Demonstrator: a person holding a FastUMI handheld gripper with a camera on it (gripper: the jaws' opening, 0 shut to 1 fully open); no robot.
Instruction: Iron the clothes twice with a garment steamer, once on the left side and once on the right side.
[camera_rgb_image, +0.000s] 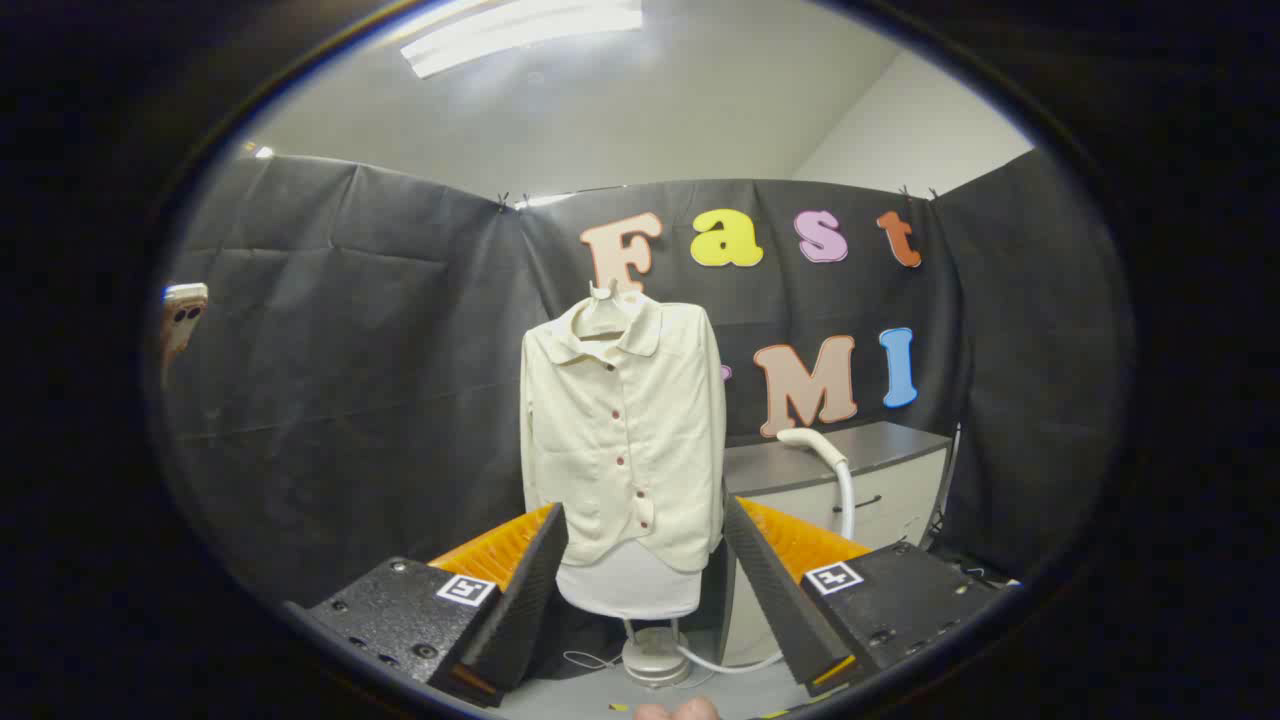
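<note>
Shirt (623, 430) hangs beyond the claw (645, 600) — fingers apart.

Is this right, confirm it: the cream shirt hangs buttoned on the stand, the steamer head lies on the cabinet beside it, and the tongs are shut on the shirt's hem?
One thing is wrong. In the gripper view the tongs are open and hold nothing; the cream shirt hangs beyond them. The rest stands: it is buttoned on the stand, and the steamer head lies on the cabinet beside it.

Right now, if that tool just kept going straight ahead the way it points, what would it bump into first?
Most likely the cream button-up shirt hanging on its stand, which sits dead ahead between the open fingers of the tool. Nothing seems to lie in between, though depth is hard to judge here.
</note>
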